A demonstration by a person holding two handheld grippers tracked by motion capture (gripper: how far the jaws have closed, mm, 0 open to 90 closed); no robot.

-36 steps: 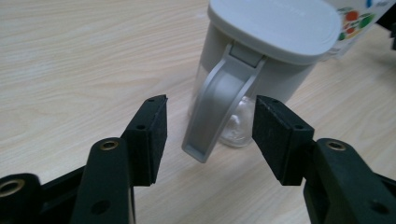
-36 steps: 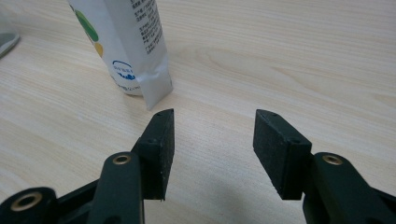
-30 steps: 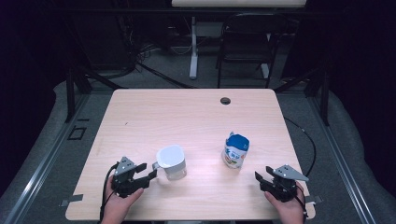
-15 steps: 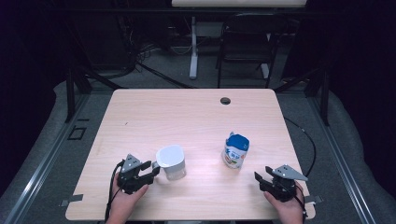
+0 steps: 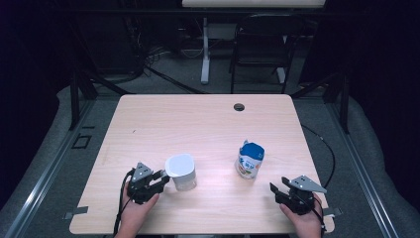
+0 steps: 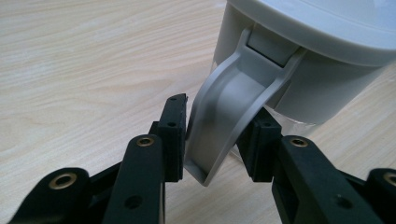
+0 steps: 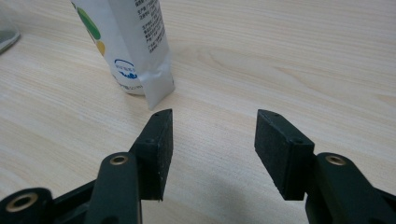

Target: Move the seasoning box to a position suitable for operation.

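A white lidded jug (image 5: 181, 171) stands on the wooden table (image 5: 198, 124), front left. Its grey handle (image 6: 229, 116) points toward my left gripper (image 5: 163, 179). The left gripper's (image 6: 220, 114) jaws have just been closing, and both pads now touch the handle's sides. A white and blue pouch (image 5: 250, 159) stands upright to the right of the jug. My right gripper (image 5: 278, 186) rests near the front right edge, a short way in front of the pouch (image 7: 126, 42). In the right gripper view that gripper (image 7: 212, 116) stands open with bare tabletop between its pads.
A dark round cable hole (image 5: 239, 106) sits near the table's far edge. A black chair (image 5: 257, 44) and another table's white leg (image 5: 204, 49) stand beyond it. Cables trail off both front corners.
My left gripper has slid right up to the jug and its jaws have narrowed around the handle. The right gripper, the jug and the pouch have stayed where they were.
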